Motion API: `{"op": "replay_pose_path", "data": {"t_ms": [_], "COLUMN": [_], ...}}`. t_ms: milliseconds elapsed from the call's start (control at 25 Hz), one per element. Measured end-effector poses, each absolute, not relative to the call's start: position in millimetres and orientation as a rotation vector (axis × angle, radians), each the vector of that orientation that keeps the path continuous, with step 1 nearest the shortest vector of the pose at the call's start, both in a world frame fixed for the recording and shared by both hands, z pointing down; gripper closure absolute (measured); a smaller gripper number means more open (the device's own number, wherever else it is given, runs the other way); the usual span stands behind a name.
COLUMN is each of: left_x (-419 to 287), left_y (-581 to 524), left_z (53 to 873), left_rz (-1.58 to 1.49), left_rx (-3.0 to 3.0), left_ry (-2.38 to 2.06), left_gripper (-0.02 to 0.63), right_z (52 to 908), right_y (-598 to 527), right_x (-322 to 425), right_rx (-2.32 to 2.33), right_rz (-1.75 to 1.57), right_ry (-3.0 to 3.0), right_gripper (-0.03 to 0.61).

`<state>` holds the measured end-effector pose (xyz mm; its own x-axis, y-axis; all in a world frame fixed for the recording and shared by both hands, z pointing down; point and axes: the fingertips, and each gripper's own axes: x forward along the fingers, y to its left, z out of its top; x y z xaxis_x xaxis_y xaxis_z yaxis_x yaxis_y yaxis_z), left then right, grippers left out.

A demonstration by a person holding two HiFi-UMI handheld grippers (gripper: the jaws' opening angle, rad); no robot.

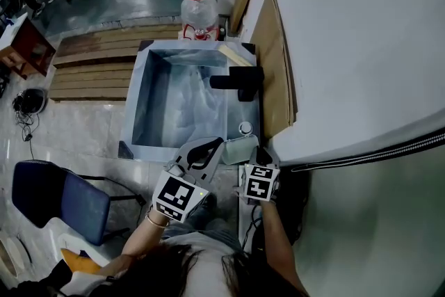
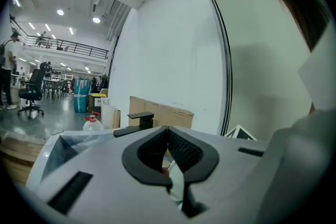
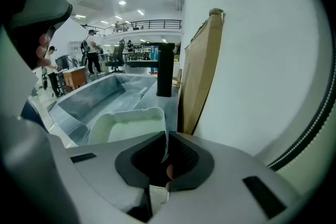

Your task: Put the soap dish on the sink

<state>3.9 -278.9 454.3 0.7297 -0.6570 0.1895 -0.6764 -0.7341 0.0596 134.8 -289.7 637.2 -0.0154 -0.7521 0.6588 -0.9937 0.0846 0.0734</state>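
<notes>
The soap dish (image 1: 240, 148) is a pale, shallow tray held over the front right corner of the steel sink (image 1: 147, 108). My right gripper (image 1: 259, 154) is shut on its near rim. In the right gripper view the thin rim of the soap dish (image 3: 131, 123) runs in between the jaws of the right gripper (image 3: 164, 147), with the sink (image 3: 94, 94) beyond. My left gripper (image 1: 219, 142) hovers just left of the dish. In its own view the left gripper (image 2: 168, 131) is shut, with nothing between the pads. A black faucet (image 1: 240, 82) stands on the sink's right ledge.
A cardboard sheet (image 1: 274, 59) leans on the white wall right of the sink. A small round metal cap (image 1: 245, 127) sits on the ledge behind the dish. A water jug (image 1: 199, 10) stands behind the sink; wooden planks (image 1: 97, 59) and a blue chair (image 1: 59, 195) are to the left.
</notes>
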Motion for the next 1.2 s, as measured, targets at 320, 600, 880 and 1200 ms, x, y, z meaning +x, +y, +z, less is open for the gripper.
{"op": "replay_pose_path", "data": {"t_ms": [320, 600, 880, 1200], "left_x": [0, -1, 1, 3], "left_y": [-278, -279, -278, -278], "left_z": [459, 460, 460, 454], "left_rz": [0.248, 0.251, 0.248, 0.230], "left_rx": [2.795, 2.787, 2.784, 2.790], "left_ry": [-1.092, -1.106, -1.105, -1.115], "left_gripper": [0.604, 0.604, 0.604, 0.604], "right_z": [645, 650, 645, 633], "right_y": [-293, -294, -292, -287], "right_x": [137, 139, 137, 135], "right_rx": [1.737, 1.749, 1.730, 1.745], "right_rz": [0.596, 0.611, 0.605, 0.554], "right_ry": [-1.822, -1.813, -1.822, -1.832], "right_gripper": [0.543, 0.543, 0.540, 0.540]}}
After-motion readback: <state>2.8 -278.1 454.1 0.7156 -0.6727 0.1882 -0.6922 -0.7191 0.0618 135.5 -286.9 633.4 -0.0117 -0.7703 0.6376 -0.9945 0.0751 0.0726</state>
